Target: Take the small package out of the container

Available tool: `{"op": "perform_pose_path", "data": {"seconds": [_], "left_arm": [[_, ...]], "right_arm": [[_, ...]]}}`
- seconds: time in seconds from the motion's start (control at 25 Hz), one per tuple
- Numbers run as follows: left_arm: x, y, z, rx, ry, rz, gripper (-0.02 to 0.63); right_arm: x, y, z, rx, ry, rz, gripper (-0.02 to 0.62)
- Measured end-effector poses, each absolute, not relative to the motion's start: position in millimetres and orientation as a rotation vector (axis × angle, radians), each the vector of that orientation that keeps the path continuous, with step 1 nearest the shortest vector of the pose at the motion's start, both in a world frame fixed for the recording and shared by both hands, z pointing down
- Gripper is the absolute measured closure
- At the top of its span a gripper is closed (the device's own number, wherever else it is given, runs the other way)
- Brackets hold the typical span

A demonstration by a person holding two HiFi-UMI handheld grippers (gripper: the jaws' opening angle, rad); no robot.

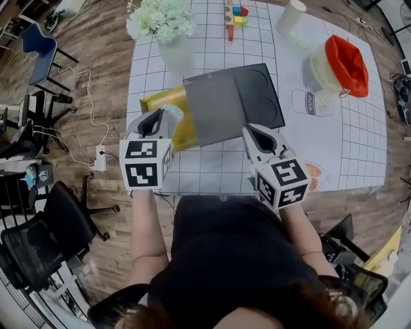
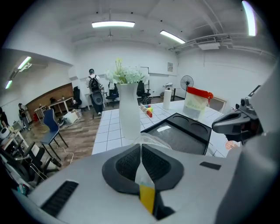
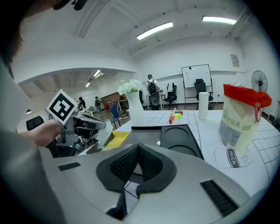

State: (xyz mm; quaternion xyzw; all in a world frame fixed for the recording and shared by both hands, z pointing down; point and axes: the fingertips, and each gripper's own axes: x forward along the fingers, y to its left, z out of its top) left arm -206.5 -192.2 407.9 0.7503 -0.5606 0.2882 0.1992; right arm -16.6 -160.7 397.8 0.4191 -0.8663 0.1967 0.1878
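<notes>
A yellow package in clear film lies at the left edge of a flat dark grey container, partly hidden beneath it. My left gripper is shut on the package's near end. In the left gripper view the film and its yellow strip are pinched between the closed pads of my left gripper. My right gripper hovers at the container's near right edge. Its pads meet with nothing between them. The right gripper view shows the left gripper on the package.
A white vase of flowers stands just behind the package. A jug with a red cap, a white cup and coloured blocks sit on the gridded mat. Chairs and cables lie left of the table.
</notes>
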Motion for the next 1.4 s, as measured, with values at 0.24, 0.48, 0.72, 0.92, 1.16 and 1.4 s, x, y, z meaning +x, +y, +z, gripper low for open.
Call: {"op": "perform_pose_path", "data": {"seconds": [0.24, 0.48, 0.72, 0.92, 1.16, 1.4], "left_arm": [[-190.2, -165.5, 397.3, 2.097, -1.599, 0.78, 0.569], [-179.9, -143.5, 394.6, 2.088, -1.621, 0.757, 0.569], [-176.9, -127.2, 397.2, 2.062, -1.641, 0.752, 0.569], [-174.9, -117.8, 396.4, 2.048, -1.646, 0.758, 0.569], [-175.4, -110.5, 398.8, 2.036, -1.65, 0.772, 0.569], [-175.1, -109.8, 399.6, 2.036, -1.643, 0.783, 0.569]], "right_arm": [[6.6, -152.0, 391.1, 1.202, -2.452, 0.525, 0.58], [24.9, -146.9, 390.4, 1.215, -2.448, 0.511, 0.58], [33.3, -141.7, 391.4, 1.213, -2.443, 0.527, 0.58], [37.3, -140.7, 390.7, 1.209, -2.449, 0.52, 0.581], [37.3, -139.4, 391.2, 1.197, -2.462, 0.531, 0.58], [36.2, -140.0, 391.4, 1.187, -2.467, 0.538, 0.58]]}}
